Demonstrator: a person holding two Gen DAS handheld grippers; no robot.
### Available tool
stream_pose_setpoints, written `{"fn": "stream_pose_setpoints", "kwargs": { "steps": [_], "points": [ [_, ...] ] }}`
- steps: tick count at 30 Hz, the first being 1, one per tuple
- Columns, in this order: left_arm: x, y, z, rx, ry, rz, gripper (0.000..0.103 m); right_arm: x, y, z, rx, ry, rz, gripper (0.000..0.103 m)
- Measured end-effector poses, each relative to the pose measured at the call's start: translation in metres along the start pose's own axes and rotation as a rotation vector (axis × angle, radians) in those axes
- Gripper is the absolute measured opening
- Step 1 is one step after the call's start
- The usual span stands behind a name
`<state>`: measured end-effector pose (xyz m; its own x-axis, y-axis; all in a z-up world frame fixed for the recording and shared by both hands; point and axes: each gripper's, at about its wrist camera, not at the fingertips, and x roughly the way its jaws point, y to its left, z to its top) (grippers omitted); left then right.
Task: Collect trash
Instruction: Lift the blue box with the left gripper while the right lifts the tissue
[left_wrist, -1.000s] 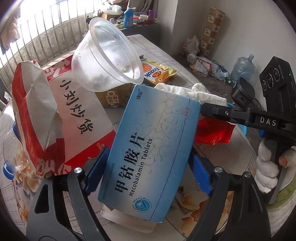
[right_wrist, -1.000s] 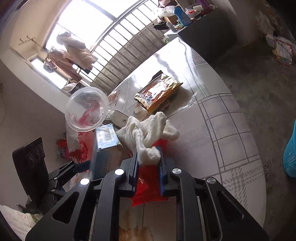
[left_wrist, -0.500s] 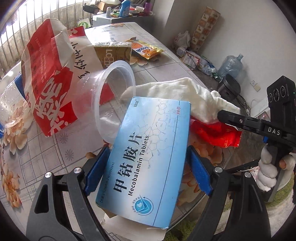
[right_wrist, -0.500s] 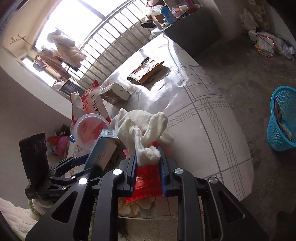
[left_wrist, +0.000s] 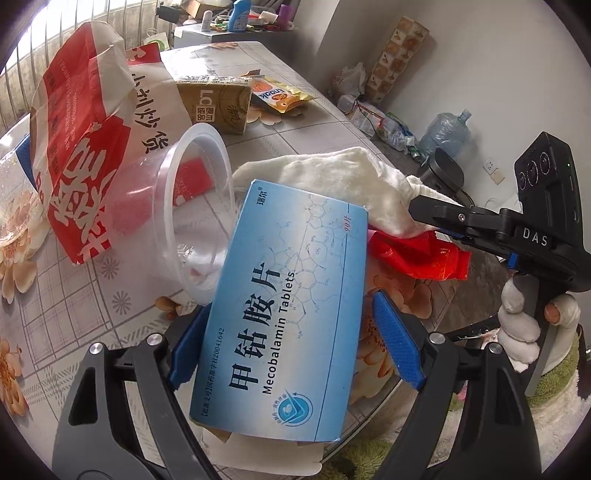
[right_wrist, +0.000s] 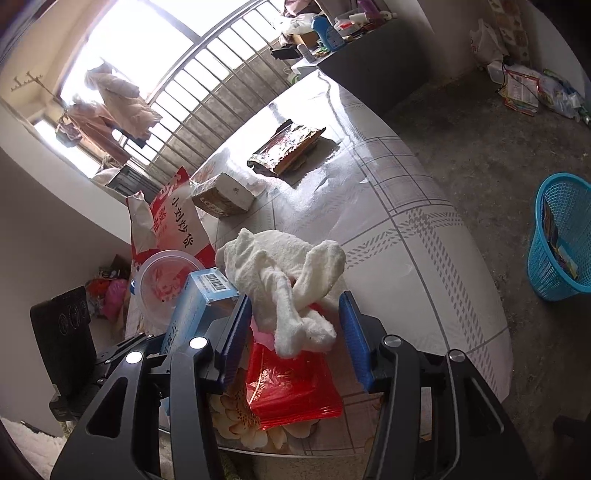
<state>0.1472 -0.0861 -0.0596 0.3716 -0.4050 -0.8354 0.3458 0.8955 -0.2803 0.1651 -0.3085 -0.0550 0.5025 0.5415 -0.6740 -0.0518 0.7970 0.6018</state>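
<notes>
The table (right_wrist: 424, 236), covered in a glossy patterned cloth, fills both views. Only the right wrist view shows the blue basket (right_wrist: 561, 240) standing on the floor well apart from the table, with some scraps inside it. Only the left wrist view shows the water jug (left_wrist: 447, 129) on the floor by the wall.

A red-and-white paper bag (left_wrist: 85, 147) lies near the window side, and a clear plastic tub (left_wrist: 192, 206) lies tipped on its side just beside it. A brown carton (left_wrist: 218, 103) and a snack packet (left_wrist: 280, 96) sit further back.

The left gripper (left_wrist: 291, 332) has its 2 jaws spread wide around a blue tablet box (left_wrist: 288, 295); the left pad looks to touch the box edge, the right pad stands clear of it.

The right gripper (right_wrist: 295, 332) has just been opening: the white cloth (right_wrist: 288, 273) lies between the jaws, with neither pad pressing on it. The cloth rests on a red wrapper (right_wrist: 291, 387) at the table's near edge.
</notes>
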Motion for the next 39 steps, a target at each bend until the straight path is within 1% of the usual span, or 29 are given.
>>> {"fn": "stream_pose_setpoints", "kwargs": {
  "steps": [1,3,6,8,9,11,14,19,25,32,39],
  "points": [
    [0.001,0.0,-0.001,-0.003,0.002,0.001,0.078,0.0,-0.001,0.0,0.006,-0.003,0.0,0.048],
    [0.003,0.002,0.0,-0.015,0.002,0.003,0.071,-0.002,0.0,0.001,0.006,-0.014,0.001,0.042],
    [0.002,0.005,0.002,-0.02,-0.001,-0.012,0.071,-0.009,0.005,0.003,-0.01,-0.038,-0.001,0.034],
    [-0.001,0.006,0.001,-0.02,-0.01,-0.012,0.071,-0.013,0.008,0.005,-0.018,-0.053,0.0,0.026],
    [-0.003,0.007,0.001,-0.019,-0.015,-0.013,0.071,-0.013,0.009,0.007,-0.018,-0.06,0.005,0.025],
    [-0.009,0.007,0.0,-0.021,-0.031,-0.019,0.071,-0.017,0.011,0.01,-0.01,-0.076,0.022,0.018],
    [-0.02,0.008,0.0,-0.025,-0.061,-0.038,0.07,-0.021,0.014,0.015,0.001,-0.093,0.059,0.014],
    [-0.037,0.009,0.004,-0.04,-0.107,-0.082,0.07,-0.03,0.023,0.023,-0.001,-0.129,0.127,0.012],
    [-0.058,0.006,0.01,-0.043,-0.173,-0.124,0.07,-0.05,0.036,0.034,-0.025,-0.198,0.171,0.011],
    [-0.076,-0.006,0.009,-0.021,-0.236,-0.167,0.07,-0.08,0.041,0.037,-0.047,-0.282,0.182,0.011],
    [-0.082,-0.019,0.01,0.006,-0.256,-0.175,0.07,-0.112,0.029,0.035,-0.036,-0.358,0.175,0.011]
  ]
}}
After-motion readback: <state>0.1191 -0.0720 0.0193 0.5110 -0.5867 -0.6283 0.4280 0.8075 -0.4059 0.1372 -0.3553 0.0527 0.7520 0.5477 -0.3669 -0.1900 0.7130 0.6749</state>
